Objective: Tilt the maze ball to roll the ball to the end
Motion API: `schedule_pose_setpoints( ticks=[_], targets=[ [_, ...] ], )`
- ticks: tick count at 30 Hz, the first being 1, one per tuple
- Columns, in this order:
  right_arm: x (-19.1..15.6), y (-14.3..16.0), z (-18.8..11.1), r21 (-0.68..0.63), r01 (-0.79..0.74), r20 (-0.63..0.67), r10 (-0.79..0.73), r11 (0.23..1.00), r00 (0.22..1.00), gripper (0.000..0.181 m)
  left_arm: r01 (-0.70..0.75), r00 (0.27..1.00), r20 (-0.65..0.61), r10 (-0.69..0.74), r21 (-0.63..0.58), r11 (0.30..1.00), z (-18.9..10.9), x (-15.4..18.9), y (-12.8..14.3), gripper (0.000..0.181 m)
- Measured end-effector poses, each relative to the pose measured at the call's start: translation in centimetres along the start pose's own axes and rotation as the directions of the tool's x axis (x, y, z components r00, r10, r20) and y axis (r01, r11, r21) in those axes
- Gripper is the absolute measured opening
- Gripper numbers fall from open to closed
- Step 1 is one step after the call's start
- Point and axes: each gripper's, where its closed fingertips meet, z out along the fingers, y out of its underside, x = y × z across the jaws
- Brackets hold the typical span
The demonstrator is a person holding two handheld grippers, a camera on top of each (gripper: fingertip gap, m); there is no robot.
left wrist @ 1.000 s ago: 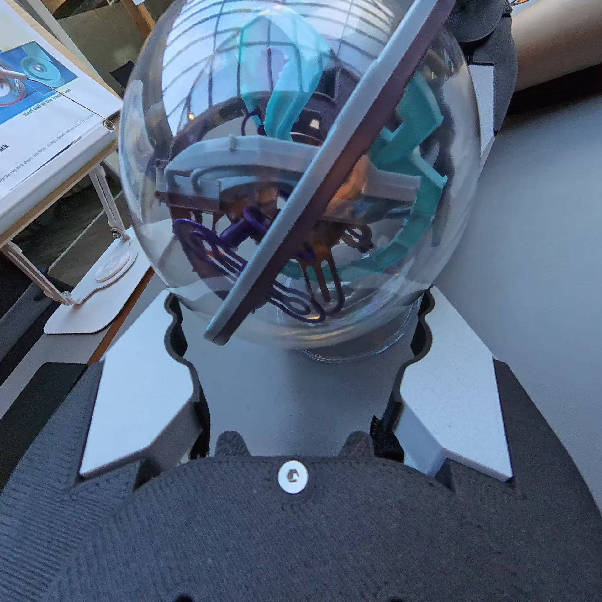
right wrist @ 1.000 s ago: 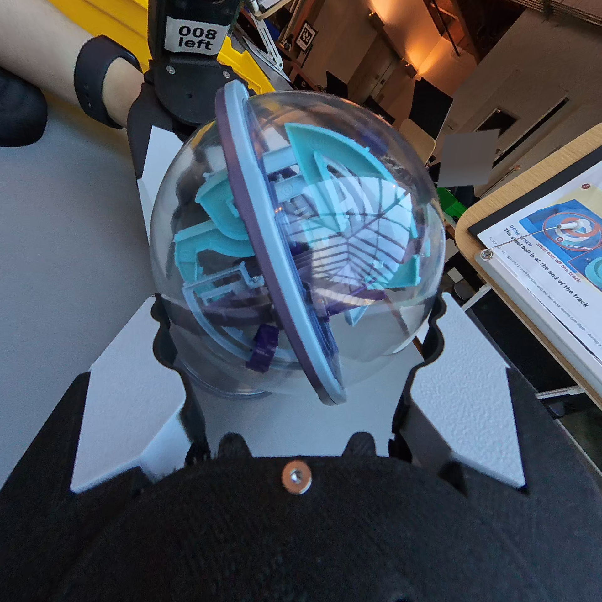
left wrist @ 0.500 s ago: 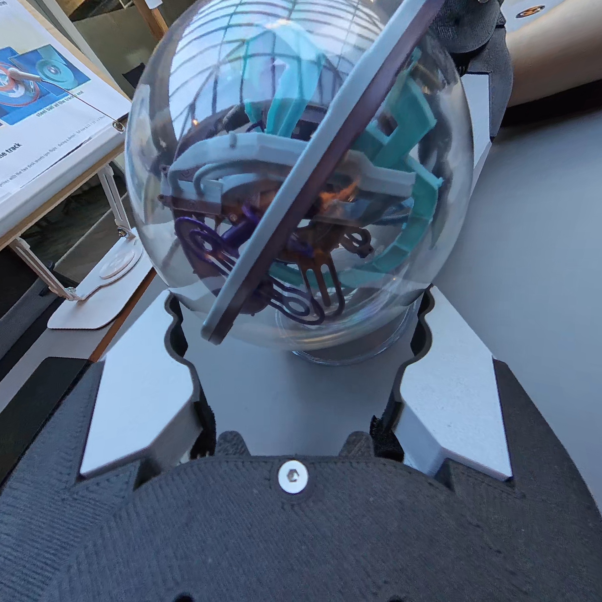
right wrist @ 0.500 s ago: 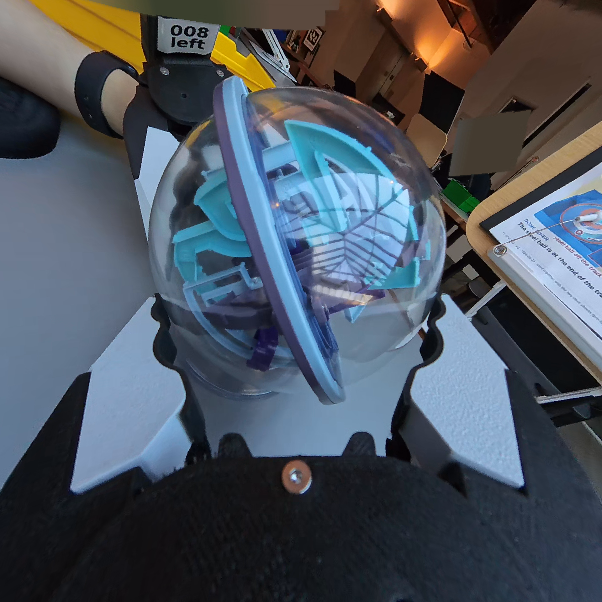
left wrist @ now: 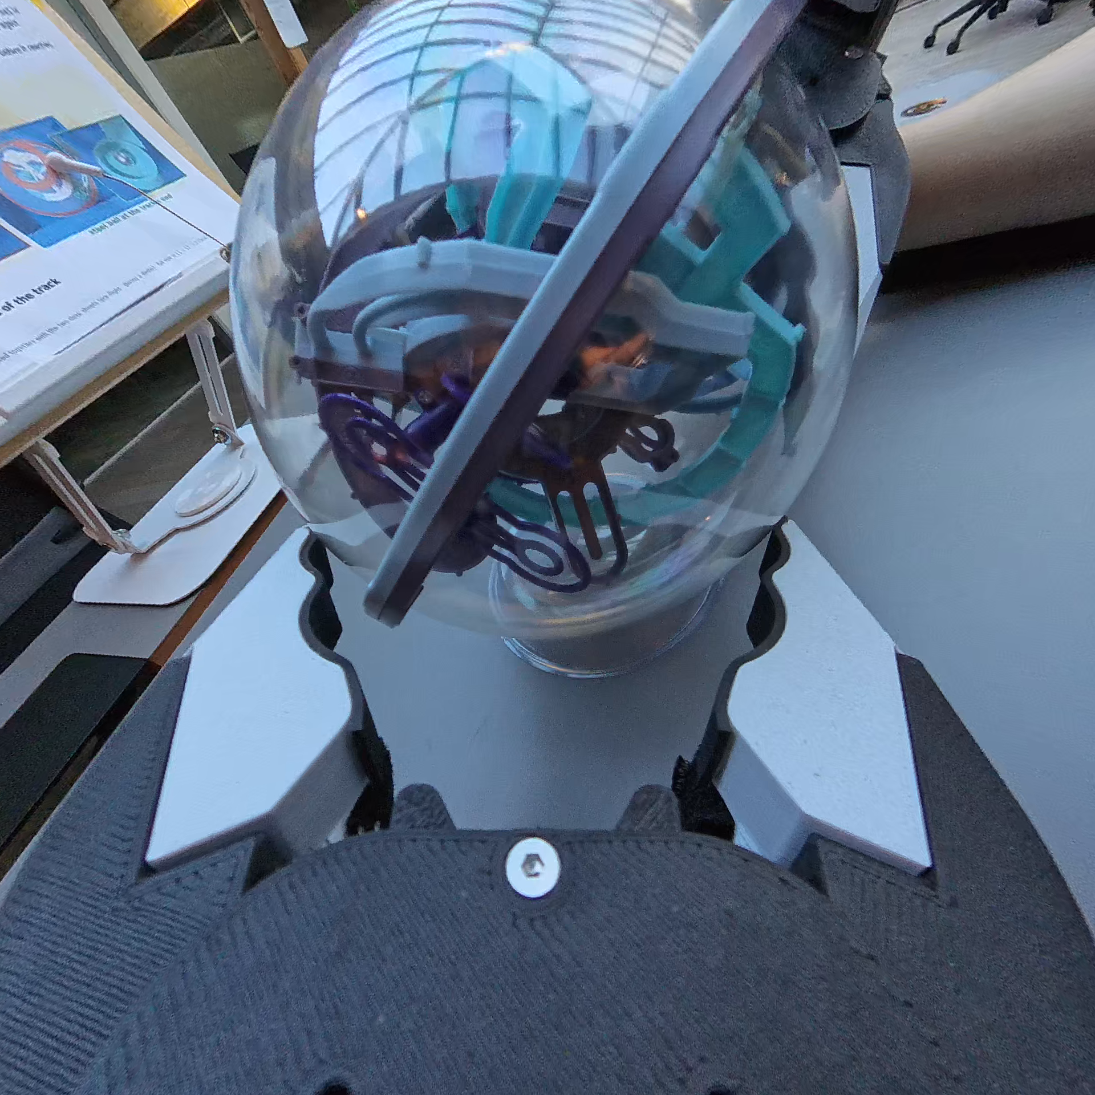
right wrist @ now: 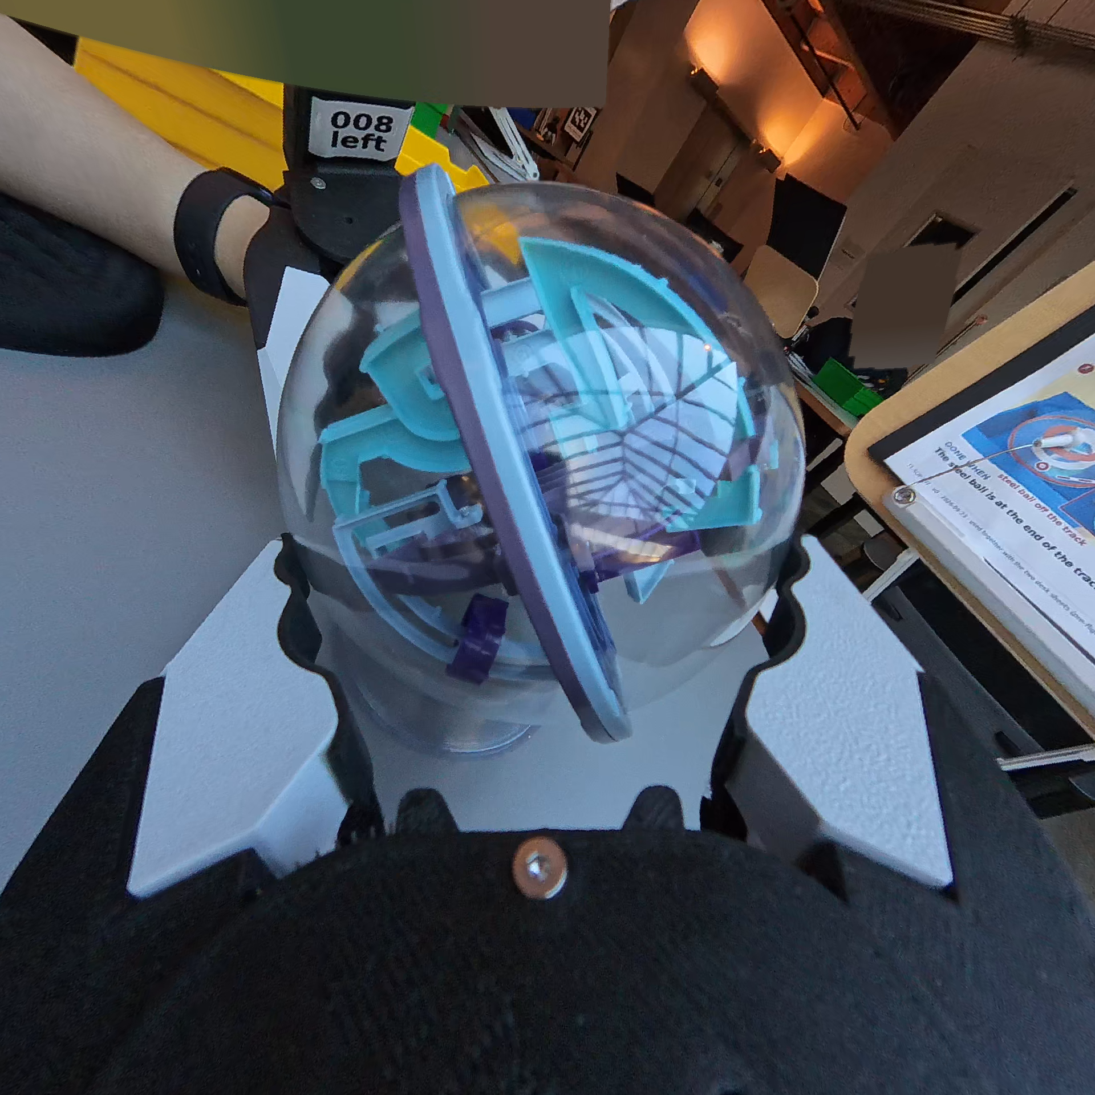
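The maze ball (left wrist: 533, 332) is a clear sphere with teal, grey and purple tracks inside and a grey-purple ring around it, which slants diagonally. It also shows in the right wrist view (right wrist: 539, 474). My left gripper (left wrist: 545, 545) grips its lower sides with both white fingers (left wrist: 255, 699). My right gripper (right wrist: 542, 551) grips it from the opposite side, fingers (right wrist: 829, 711) against the shell. The sphere sits over a clear round base (left wrist: 604, 646). I cannot make out the small steel ball inside. The left gripper also shows behind the sphere (right wrist: 349, 195).
A grey table (left wrist: 977, 474) lies underneath. An instruction sheet on a tilted wooden board (left wrist: 89, 237) with a white stand (left wrist: 178, 533) stands beside the table's edge; it also shows in the right wrist view (right wrist: 1007, 503). A person's forearm with a black wristband (right wrist: 207, 237) is behind.
Both grippers and the sphere have turned together slightly. The instruction board has shifted across both views. The grip has not changed.
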Motion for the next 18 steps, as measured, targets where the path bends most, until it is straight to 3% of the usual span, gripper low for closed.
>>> schedule_pose_setpoints(
  ticks=[18],
  targets=[
    [0.2, -3.2, -1.3, 0.075, -0.003, 0.031, 0.000, 0.997, 1.000, 0.154, 0.006, 0.999, 0.038, -0.010, 0.089, 0.996, -1.0, 0.6, -3.5, 0.141]
  ],
)
